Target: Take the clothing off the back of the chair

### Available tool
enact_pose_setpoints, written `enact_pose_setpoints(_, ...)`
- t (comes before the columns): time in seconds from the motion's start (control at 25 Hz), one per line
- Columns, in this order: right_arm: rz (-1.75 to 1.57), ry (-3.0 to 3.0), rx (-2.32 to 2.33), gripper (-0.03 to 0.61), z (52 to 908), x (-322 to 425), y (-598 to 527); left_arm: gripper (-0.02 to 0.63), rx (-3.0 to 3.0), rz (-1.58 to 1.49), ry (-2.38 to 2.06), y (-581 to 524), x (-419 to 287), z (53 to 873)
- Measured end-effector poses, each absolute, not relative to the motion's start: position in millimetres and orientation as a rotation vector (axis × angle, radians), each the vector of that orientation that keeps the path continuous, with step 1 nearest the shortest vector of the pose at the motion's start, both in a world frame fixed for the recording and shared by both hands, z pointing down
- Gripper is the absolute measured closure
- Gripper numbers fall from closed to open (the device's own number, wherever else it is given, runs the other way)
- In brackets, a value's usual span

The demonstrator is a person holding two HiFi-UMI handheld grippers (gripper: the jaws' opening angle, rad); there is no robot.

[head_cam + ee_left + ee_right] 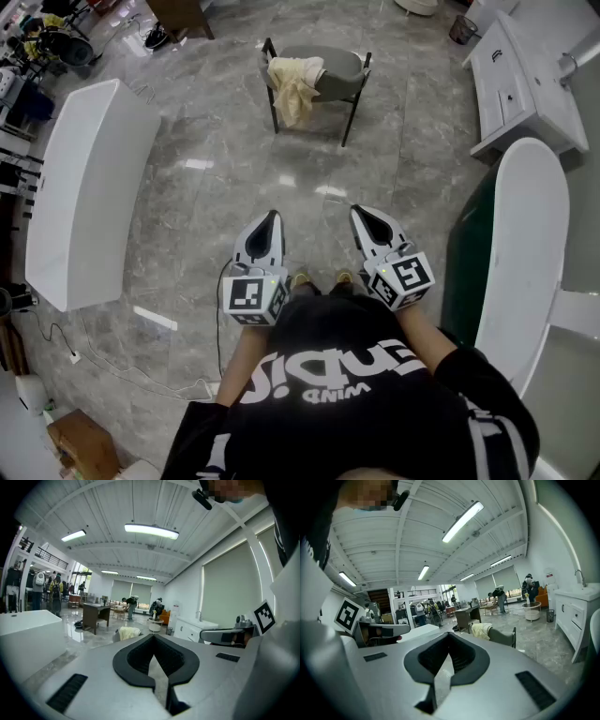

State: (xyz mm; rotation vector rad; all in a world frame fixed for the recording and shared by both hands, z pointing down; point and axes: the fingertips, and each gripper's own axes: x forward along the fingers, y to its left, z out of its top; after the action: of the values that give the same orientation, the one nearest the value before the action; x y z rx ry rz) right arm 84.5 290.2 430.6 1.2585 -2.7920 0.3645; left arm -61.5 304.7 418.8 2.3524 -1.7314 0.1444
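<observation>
A grey chair [330, 77] with black legs stands on the marble floor well ahead of me. Cream-yellow clothing [294, 84] is draped over its left side and hangs down. My left gripper [271, 220] and right gripper [361, 216] are held side by side in front of my body, far short of the chair, both shut with nothing in them. In the left gripper view the clothing [128, 632] shows just beyond the closed gripper [153, 637]. From the right gripper [450, 636] view, the clothing [480, 630] lies on the chair [505, 637].
A long white bathtub [86, 192] lies at the left, another white tub [527, 246] at the right, and a white vanity cabinet [525, 80] at the far right. A cable [122, 361] trails on the floor. A dark desk [96, 615] and several people are farther back.
</observation>
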Motion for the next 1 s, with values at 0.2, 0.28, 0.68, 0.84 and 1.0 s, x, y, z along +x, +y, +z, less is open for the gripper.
enact_pose_setpoints(0.2,0.433,-2.814,1.239,0.565,430,62,293,0.600,2.374,0.128,-1.688,308,-76,424)
enact_pose_setpoints(0.28,0.427,-2.815,1.234,0.565,430,51,295,0.600,2.383,0.120,-1.677,307,-86,424)
enact_pose_setpoints(0.68,0.387,-2.764,1.303,0.565,432,23,282,0.600,2.437,0.102,-1.611,289,-121,428)
enact_pose_setpoints(0.84,0.382,-2.751,1.327,0.565,437,21,265,0.600,2.440,0.100,-1.588,269,-123,436)
enact_pose_setpoints(1.0,0.379,-2.753,1.332,0.565,444,22,236,0.600,2.454,0.096,-1.578,239,-123,440)
